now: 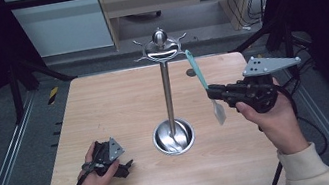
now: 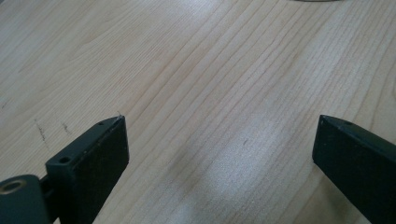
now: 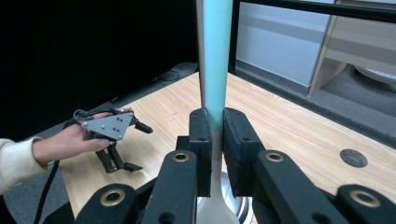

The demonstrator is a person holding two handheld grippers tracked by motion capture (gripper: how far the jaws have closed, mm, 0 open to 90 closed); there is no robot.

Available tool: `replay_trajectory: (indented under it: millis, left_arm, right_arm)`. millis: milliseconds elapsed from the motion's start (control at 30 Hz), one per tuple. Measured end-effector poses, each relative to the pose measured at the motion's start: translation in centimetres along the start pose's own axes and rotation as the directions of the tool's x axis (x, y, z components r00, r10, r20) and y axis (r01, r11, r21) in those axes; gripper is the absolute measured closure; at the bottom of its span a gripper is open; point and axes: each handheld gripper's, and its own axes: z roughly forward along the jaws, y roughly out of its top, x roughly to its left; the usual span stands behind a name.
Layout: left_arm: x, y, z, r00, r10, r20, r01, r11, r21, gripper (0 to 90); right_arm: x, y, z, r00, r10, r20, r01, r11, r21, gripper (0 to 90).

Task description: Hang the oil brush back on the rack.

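Inventory count, as observed:

- Desk (image 1: pixel 118 100): one, wooden top.
- Metal stand (image 1: pixel 166 87): one, made up of a single upright pole, one round dish base and one ring of hooks at the top.
- Spatula (image 1: pixel 205 88): one, with a teal handle and a pale blade.
- Grippers: two, the left gripper (image 1: pixel 125 167) and the right gripper (image 1: pixel 213 92), each with two black jaws.
- Grey three-cornered plates: two, one on each gripper.
- Hands: two, one per gripper.
- Round hole (image 1: pixel 191 73) in the desk: one.
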Motion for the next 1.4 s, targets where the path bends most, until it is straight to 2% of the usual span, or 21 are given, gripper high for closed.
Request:
replay_trajectory:
  millis: [233,433,567,767,900,1400]
  left_arm:
    - [0.0,0.0,0.0,1.0,0.001,0.0,-0.001,1.0,0.001,3.3]
    - [0.0,0.0,0.0,1.0,0.002,0.001,-0.002,1.0,0.002,3.3]
    - [0.0,0.0,0.0,1.0,0.003,0.002,-0.003,1.0,0.004,3.3]
    - [-0.1,0.0,0.1,1.0,0.005,0.001,-0.005,1.0,0.005,3.3]
    - [-0.1,0.0,0.0,1.0,0.002,0.0,-0.002,1.0,0.002,3.3]
    - [0.0,0.0,0.0,1.0,0.001,0.001,-0.001,1.0,0.001,3.3]
  right_arm:
    - [0.4,-0.5,0.2,0.9995,-0.009,0.03,0.01,1.0,-0.026,82.4]
    - [0.7,-1.1,1.0,0.9989,0.001,0.046,0.002,0.998,-0.066,82.4]
    - [0.9,-1.8,1.8,0.9985,0.015,0.052,-0.009,0.994,-0.108,82.4]
    - [0.8,-2.4,2.4,0.9987,0.019,0.048,-0.011,0.988,-0.151,82.4]
    - [0.9,-2.7,2.7,0.998,0.016,0.061,-0.005,0.985,-0.171,82.4]
    - [1.1,-2.7,3.8,0.9976,0.017,0.067,-0.005,0.983,-0.181,82.5]
